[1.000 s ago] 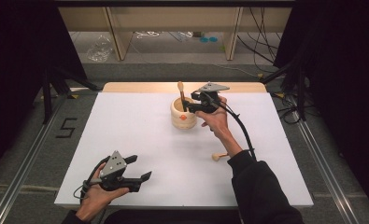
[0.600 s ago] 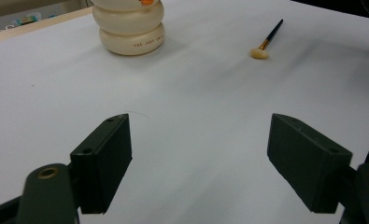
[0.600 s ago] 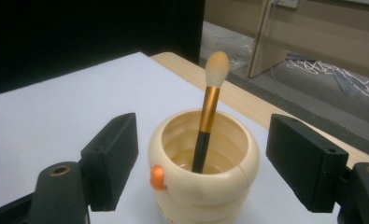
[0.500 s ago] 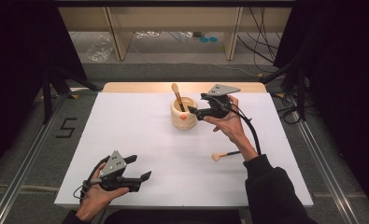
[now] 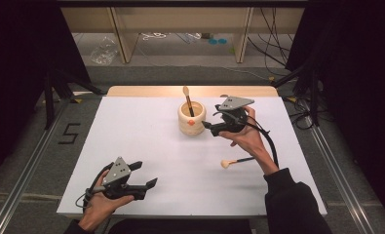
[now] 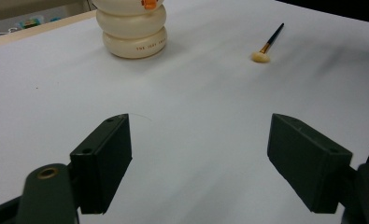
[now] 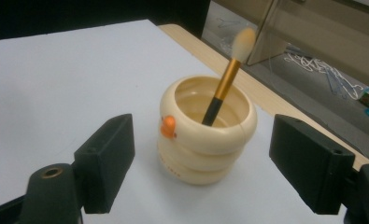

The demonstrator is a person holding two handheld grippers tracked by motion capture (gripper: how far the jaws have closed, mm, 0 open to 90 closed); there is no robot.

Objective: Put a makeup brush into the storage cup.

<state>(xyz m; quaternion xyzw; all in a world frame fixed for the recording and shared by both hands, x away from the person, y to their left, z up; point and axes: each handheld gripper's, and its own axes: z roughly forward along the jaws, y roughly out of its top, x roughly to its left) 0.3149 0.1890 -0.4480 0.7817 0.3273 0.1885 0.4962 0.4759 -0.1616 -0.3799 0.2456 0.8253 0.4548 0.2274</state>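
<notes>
A cream ringed cup [image 5: 191,119] with an orange beak stands at the back middle of the white table [image 5: 131,126]. One makeup brush [image 5: 187,100] leans inside it, bristles up. A second brush [image 5: 236,161] lies flat on the table, right of centre. My right gripper [image 5: 208,127] hovers just right of the cup, apart from it; its jaws have just been opening and hold nothing. In the right gripper view the cup [image 7: 208,135] and its brush [image 7: 226,79] sit beyond the open gripper [image 7: 205,154]. Near the front left edge my left gripper [image 5: 146,174] stands open and empty.
The left gripper view looks across bare table from the left gripper [image 6: 201,154] towards the cup [image 6: 134,28] and the loose brush [image 6: 266,45]. A wooden strip [image 5: 146,91] edges the table's far side, with shelving and cables behind.
My right gripper has let go of the brush standing in the cup and drawn back to the right, jaws wider. The left gripper and the loose brush have not moved.
</notes>
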